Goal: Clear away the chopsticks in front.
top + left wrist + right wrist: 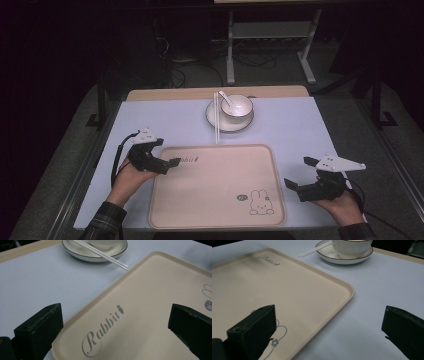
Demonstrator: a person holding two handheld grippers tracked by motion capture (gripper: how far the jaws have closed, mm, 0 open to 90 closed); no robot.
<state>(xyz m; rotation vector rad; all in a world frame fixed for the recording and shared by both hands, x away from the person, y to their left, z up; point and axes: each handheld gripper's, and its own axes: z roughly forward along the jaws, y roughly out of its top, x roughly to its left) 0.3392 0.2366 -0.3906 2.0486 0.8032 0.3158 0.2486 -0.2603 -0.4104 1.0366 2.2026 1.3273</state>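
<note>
A beige tray (215, 195) with a rabbit drawing and the word "Rabbit" lies at the front middle of the table. Behind it, a white bowl (238, 105) with a spoon (225, 99) stands on a white plate (220, 124). White chopsticks (216, 120) lean on the plate's left rim and reach the tray's far edge. My left gripper (168, 152) is open over the tray's far left corner (155, 297), nothing between its jaws. My right gripper (298, 172) is open beside the tray's right edge (347, 287), straddling tray rim and cloth.
A pale blue cloth (150, 120) covers the table, with a wooden strip (175, 93) along the far edge. A metal stand (270, 35) and cables sit on the dark floor beyond. The person's forearms enter at both bottom corners.
</note>
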